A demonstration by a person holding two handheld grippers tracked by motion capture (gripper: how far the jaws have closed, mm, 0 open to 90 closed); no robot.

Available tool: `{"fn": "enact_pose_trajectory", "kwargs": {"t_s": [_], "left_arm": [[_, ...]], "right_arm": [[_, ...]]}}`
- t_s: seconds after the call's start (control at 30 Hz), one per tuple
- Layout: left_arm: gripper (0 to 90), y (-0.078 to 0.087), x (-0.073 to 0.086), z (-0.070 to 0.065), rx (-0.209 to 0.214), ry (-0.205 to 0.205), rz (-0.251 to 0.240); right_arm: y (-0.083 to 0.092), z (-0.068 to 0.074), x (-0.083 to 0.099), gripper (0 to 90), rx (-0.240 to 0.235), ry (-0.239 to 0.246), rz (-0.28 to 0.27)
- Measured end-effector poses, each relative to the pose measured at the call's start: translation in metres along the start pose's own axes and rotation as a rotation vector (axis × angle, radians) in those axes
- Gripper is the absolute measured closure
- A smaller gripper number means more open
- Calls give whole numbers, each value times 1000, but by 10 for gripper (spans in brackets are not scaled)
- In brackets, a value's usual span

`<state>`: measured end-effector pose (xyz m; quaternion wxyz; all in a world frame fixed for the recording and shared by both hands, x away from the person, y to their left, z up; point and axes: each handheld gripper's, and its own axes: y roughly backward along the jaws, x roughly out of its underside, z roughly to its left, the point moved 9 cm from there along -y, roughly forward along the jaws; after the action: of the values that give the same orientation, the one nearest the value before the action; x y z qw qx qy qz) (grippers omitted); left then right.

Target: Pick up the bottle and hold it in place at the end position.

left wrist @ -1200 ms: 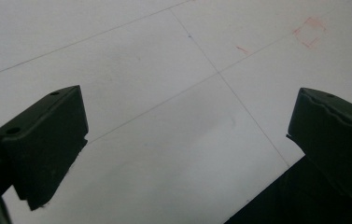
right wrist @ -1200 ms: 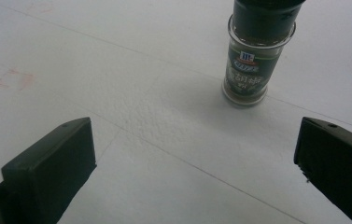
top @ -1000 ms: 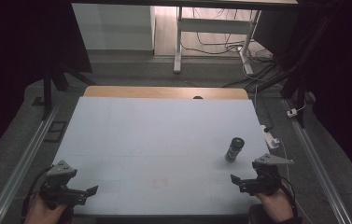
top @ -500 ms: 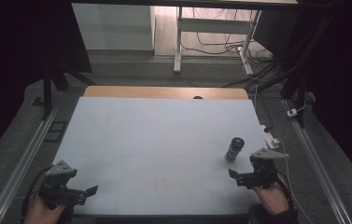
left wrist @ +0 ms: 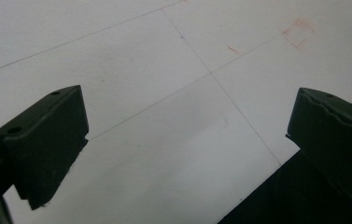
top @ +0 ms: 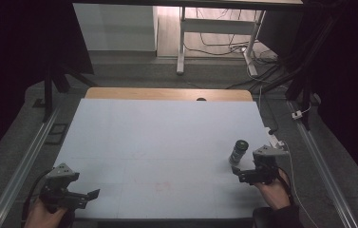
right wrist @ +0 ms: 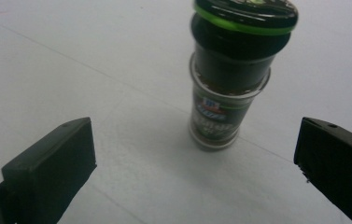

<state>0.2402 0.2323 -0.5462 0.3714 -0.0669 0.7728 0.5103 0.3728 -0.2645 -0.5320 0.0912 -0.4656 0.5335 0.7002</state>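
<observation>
- Upright, a jar (top: 239, 152) with a black cap and green band stands on the white table (top: 157, 137), near the table's right edge.
- Just beside the jar, on its near side, the right gripper (top: 247, 175) hovers with jaws spread wide and nothing between them.
- Seen from the right gripper view, the jar (right wrist: 232, 70) stands ahead of the jaws, untouched.
- Near the table's front left corner, the left gripper (top: 87, 195) is likewise wide apart and empty, over thin lines and a faint red square mark (left wrist: 299, 33).
</observation>
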Motion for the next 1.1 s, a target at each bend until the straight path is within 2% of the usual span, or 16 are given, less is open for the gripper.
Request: {"fn": "enact_pose_trajectory", "kwargs": {"t_s": [0.4, 0.6, 0.8, 0.97, 1.1], "left_arm": [[0, 0, 0, 0, 3, 8, 2], [0, 0, 0, 1, 2, 11, 3], [0, 0, 0, 1, 3, 14, 3], [0, 0, 0, 1, 3, 13, 2], [0, 0, 0, 1, 3, 12, 2]], "right_arm": [[-23, -16, -3, 0, 12, 13, 24], [-36, -21, -1, 0, -9, -14, 44], [-44, -21, 0, 0, -7, 21, 62], [-47, -22, -3, 139, 2, 36, 52], [-49, -21, -2, 240, 18, 86, 68]]}}
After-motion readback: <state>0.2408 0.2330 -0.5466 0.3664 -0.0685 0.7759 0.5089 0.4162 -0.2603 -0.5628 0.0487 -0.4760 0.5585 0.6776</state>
